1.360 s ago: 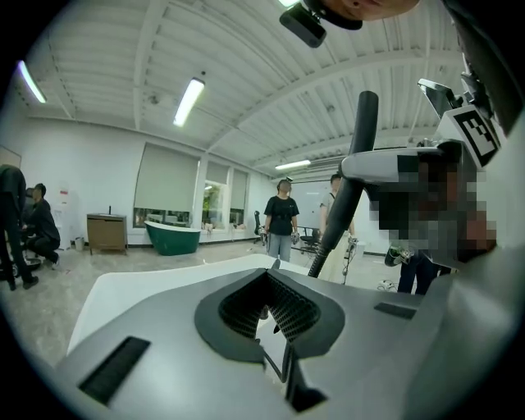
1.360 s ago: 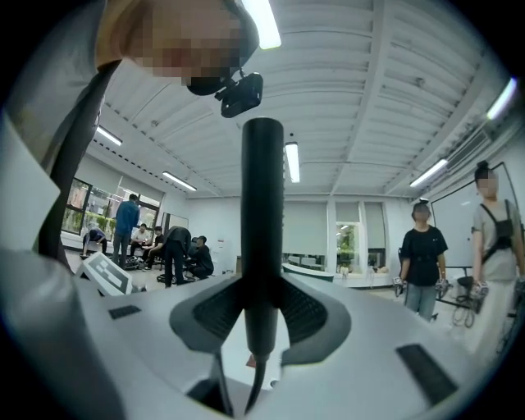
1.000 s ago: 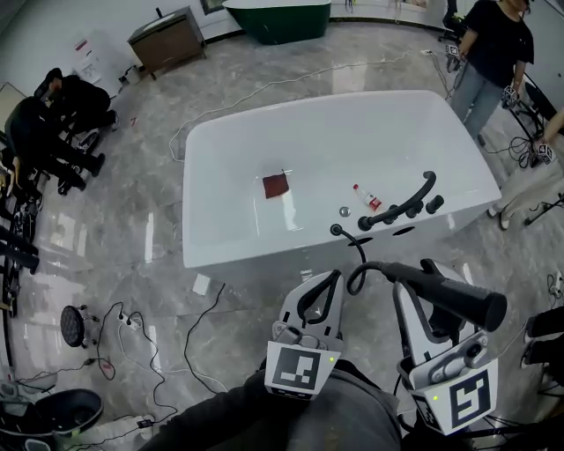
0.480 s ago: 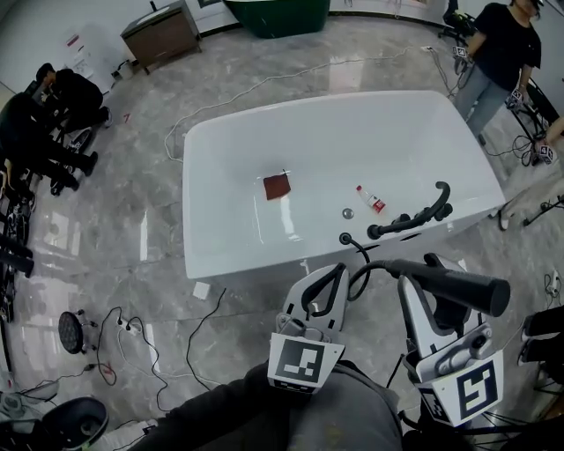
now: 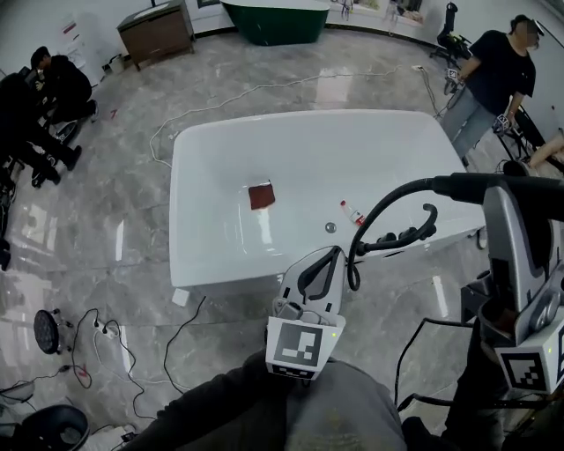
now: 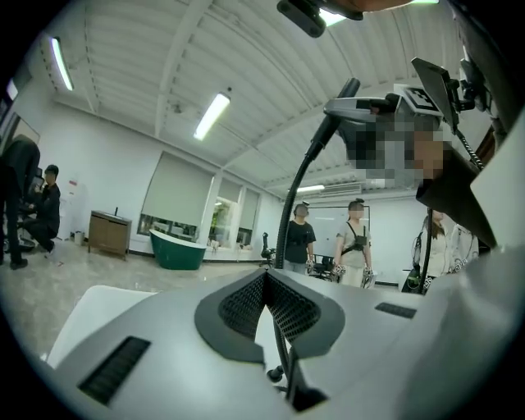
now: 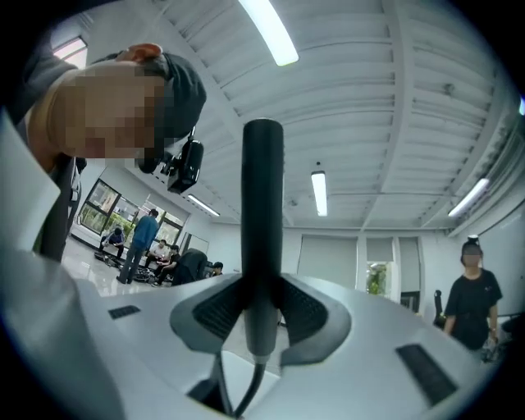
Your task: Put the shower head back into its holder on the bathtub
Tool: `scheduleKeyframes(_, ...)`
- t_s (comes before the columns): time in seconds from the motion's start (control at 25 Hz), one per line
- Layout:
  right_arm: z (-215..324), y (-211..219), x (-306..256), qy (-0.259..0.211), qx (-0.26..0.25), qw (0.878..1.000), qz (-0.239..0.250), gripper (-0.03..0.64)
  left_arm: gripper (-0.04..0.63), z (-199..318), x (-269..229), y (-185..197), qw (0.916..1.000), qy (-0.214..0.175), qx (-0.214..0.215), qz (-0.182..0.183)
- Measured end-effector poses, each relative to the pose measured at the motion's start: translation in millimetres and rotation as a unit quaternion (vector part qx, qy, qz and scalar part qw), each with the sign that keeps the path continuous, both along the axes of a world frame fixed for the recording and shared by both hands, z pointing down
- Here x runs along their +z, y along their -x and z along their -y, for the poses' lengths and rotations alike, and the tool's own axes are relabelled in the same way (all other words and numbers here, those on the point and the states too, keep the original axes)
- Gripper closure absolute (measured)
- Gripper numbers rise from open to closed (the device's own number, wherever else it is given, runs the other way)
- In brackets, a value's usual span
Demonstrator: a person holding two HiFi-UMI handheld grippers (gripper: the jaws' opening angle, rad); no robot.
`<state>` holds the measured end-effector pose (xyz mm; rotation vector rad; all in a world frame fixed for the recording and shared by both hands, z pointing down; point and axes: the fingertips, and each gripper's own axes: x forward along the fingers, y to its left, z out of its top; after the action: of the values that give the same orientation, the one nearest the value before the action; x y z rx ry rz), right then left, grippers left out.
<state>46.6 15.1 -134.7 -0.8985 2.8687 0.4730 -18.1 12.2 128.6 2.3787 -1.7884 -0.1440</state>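
Observation:
The white bathtub fills the middle of the head view. On its near right rim sits the black tap and holder set. The black shower head lies crosswise at the right, above the tub's right end, with my right gripper shut on its handle. Its black hose arcs down toward the rim. In the right gripper view the shower head stands upright between the pads of the right gripper. My left gripper hangs near the tub's front wall, shut and holding nothing; in its own view the left gripper has the hose behind it.
In the tub lie a reddish-brown cloth and a small bottle, near the drain. People stand at the right and sit at the left. Cables lie on the floor at the lower left. A green tub and a cabinet stand farther back.
My right gripper has risen and swung right with the shower head, pulling the hose into a tall arc. The left gripper has stayed near the tub's front.

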Motion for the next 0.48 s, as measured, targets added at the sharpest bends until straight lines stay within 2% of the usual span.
scheduleKeyframes(0.2, 7.3, 15.7, -43.1, -0.036, -0.016, 0.999, 0.012, 0.476, 0.592, 14.1, -9.1, 18.9, 0.9999, -0.005, -0.011, -0.006)
scheduleKeyframes(0.48, 19.9, 39.0, -46.8, -0.031, -0.018, 0.999, 0.012, 0.476, 0.591, 18.9, -5.7, 40.2, 0.9996, 0.0, -0.019, -0.02)
